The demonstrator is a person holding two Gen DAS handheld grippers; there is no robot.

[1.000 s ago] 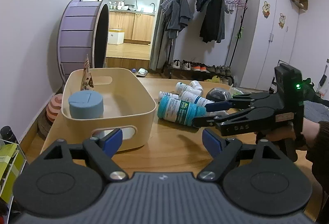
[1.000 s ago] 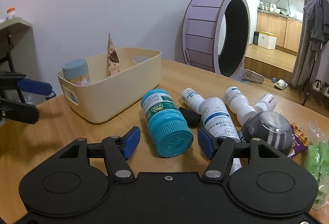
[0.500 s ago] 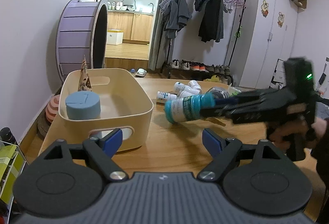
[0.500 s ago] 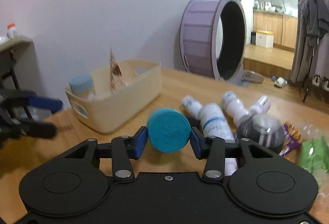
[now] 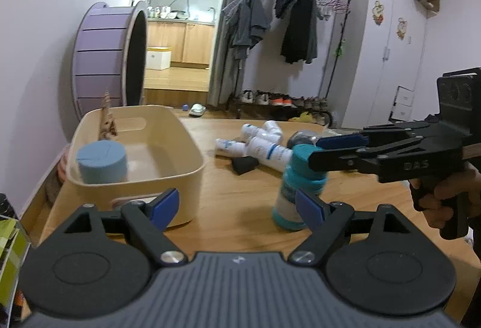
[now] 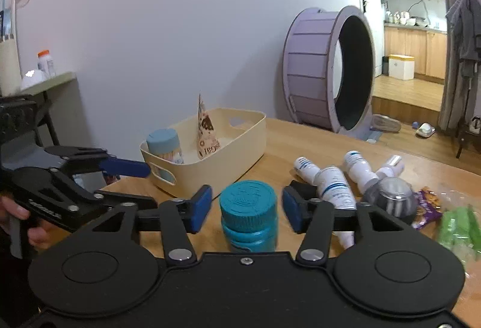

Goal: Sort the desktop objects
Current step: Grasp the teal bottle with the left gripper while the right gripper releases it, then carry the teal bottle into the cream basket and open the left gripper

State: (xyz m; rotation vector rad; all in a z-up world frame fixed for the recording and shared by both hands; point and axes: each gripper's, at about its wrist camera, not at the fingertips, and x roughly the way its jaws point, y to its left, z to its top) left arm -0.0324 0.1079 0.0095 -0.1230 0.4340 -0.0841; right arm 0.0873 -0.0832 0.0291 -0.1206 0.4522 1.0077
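A teal-capped bottle (image 6: 249, 198) stands upright on the wooden table (image 5: 240, 189). My right gripper (image 6: 247, 207) is open around its cap, with a small gap at each blue pad. In the left wrist view the same bottle (image 5: 297, 186) stands under the right gripper (image 5: 312, 152). My left gripper (image 5: 237, 204) is open and holds nothing, in front of the cream bin (image 5: 192, 153). The bin holds a blue-lidded jar (image 5: 102, 161) and a cone-shaped snack packet (image 5: 106, 117). Several white bottles (image 6: 333, 183) lie behind the teal bottle.
A dark round container (image 6: 390, 195), a purple snack packet (image 6: 427, 204) and green packets (image 6: 460, 228) lie at the right. A small black item (image 5: 245, 164) sits by the white bottles. A large purple wheel (image 5: 105, 63) stands behind the table. A hand holds the left gripper (image 6: 150, 185).
The right gripper picked up the lying teal bottle, carried it toward the near side, stood it upright on the table and opened. The left gripper stayed open and shifted slightly.
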